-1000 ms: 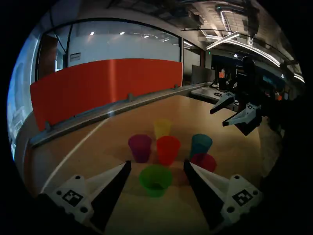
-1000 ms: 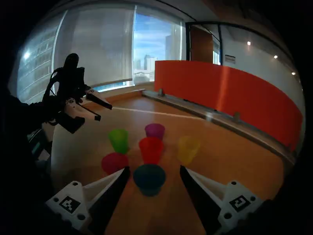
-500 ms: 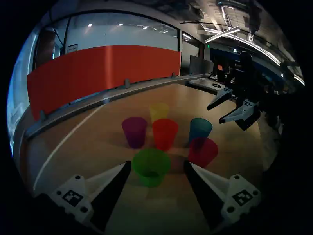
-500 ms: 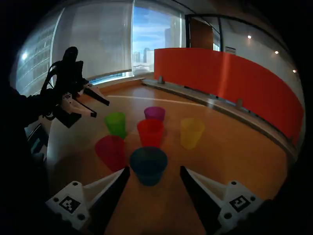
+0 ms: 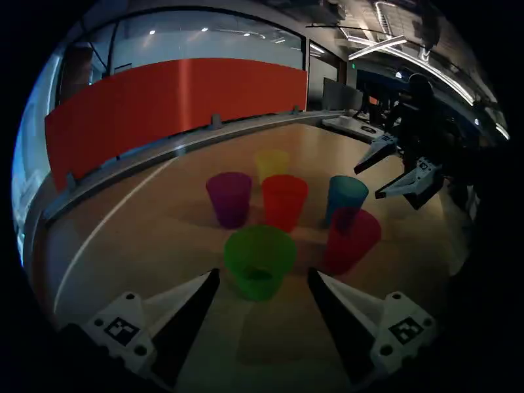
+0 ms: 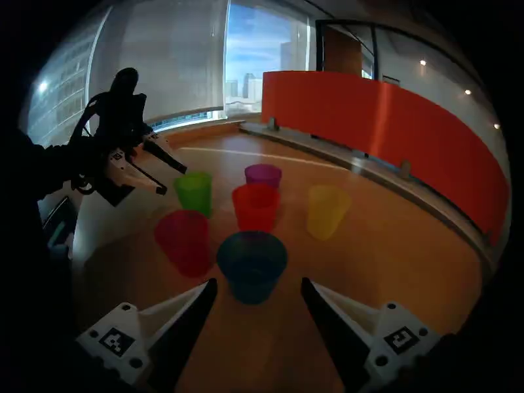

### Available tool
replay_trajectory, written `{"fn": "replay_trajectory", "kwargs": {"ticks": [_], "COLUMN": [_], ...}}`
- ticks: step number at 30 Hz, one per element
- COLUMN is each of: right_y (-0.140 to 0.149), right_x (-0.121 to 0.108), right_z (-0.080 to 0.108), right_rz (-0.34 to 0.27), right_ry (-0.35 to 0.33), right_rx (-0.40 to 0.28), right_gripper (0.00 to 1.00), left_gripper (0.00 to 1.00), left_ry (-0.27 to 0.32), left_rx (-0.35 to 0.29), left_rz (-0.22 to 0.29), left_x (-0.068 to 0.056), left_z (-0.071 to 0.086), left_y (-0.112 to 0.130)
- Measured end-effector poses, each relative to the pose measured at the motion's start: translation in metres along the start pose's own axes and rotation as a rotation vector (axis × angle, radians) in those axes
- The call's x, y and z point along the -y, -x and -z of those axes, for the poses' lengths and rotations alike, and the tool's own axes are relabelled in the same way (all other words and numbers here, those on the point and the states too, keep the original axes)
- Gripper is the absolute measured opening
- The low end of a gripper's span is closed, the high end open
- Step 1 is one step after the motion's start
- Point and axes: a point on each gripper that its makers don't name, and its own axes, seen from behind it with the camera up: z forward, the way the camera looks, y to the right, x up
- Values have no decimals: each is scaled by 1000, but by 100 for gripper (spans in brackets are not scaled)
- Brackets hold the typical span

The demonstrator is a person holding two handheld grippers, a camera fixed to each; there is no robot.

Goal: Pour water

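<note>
Green cup [image 5: 259, 261], in the left gripper view, bigger and closer than a second ago, now just ahead of the left gripper [image 5: 262, 273]: fingers spread wide, gripping nothing. Teal cup [image 6: 251, 265], in the right gripper view, likewise drawn nearer, just before the right gripper [image 6: 257, 283], also parted and empty. Looks like both closing in for a grasp; pouring not begun, water not discernible.

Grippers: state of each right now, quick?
Left gripper: open, holding nothing; green cup just ahead.
Right gripper: open, holding nothing; blue cup just ahead.
</note>
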Motion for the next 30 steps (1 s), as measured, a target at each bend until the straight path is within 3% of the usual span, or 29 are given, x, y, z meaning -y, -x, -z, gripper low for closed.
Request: {"fn": "replay_trajectory", "kwargs": {"ticks": [11,30], "right_y": [6,5], "right_x": [2,5], "right_z": [-19,-47], "right_rz": [-5,-17], "right_ry": [-12,-46], "right_rx": [14,19], "right_gripper": [99,99], "left_gripper": [100,100], "left_ry": [10,43], "left_rx": [17,10], "left_rz": [12,23], "left_x": [4,4], "left_z": [-16,-42], "left_y": [10,4]}}
